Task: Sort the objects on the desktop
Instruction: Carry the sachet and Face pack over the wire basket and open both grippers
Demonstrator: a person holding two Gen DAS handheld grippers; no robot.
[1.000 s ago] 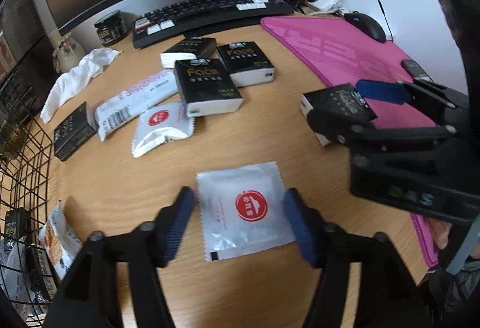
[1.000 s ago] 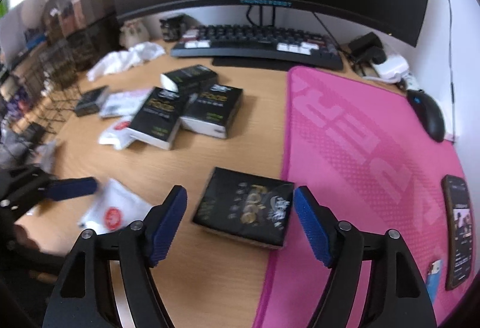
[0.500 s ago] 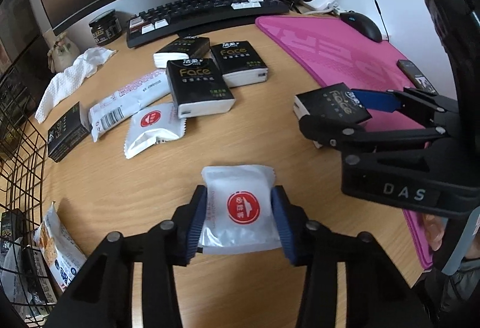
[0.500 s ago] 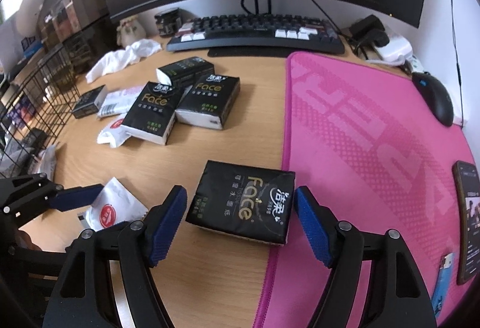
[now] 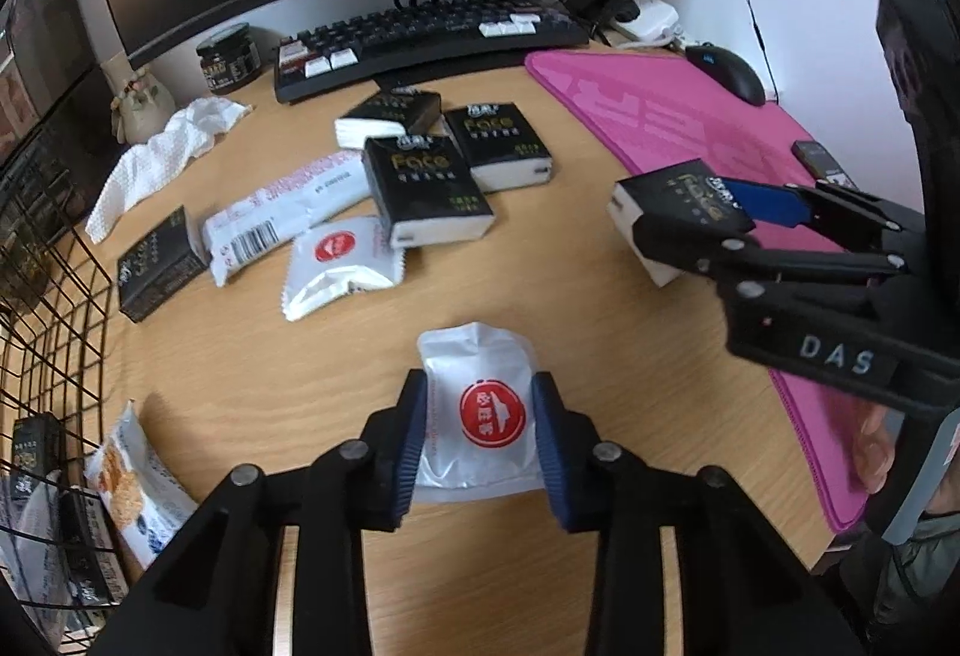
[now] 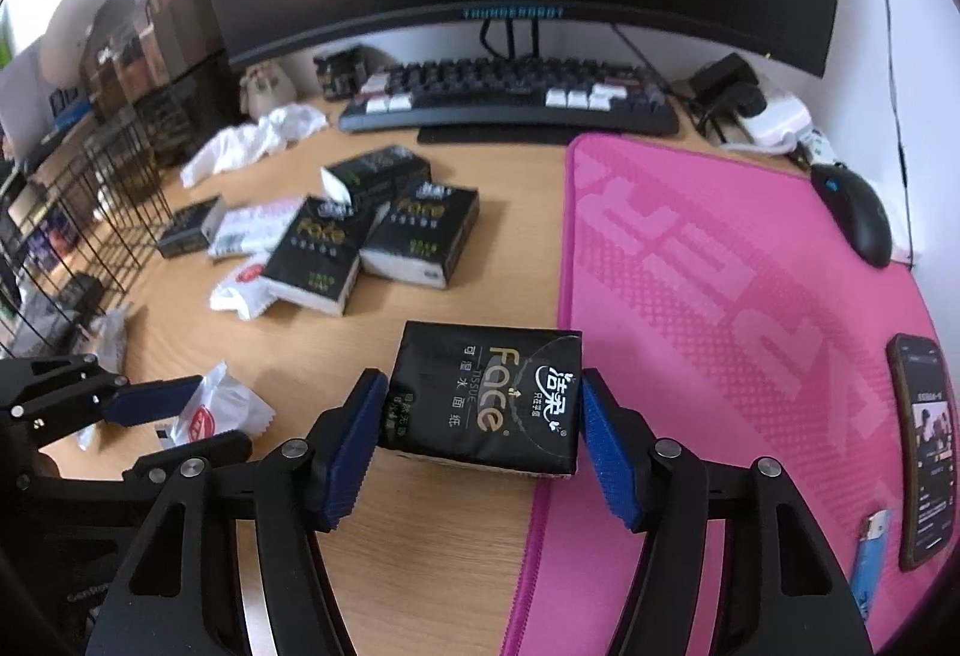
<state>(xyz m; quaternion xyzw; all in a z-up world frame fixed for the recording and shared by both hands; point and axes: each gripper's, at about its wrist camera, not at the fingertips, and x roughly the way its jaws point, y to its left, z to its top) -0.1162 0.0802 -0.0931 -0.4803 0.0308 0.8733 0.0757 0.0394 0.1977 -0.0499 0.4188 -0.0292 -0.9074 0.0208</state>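
A wooden desk (image 5: 540, 248) is barely sorted: tissue packs (image 5: 429, 197) lie scattered far left. Right tongs (image 6: 483, 437) are closing around a black tissue pack (image 6: 489, 398); left tongs (image 5: 480, 431) are closing, squeezing a white sachet (image 5: 480, 404).

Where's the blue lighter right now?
In the right wrist view, the blue lighter lies at the lower right on the pink desk mat, just left of the phone's near end.
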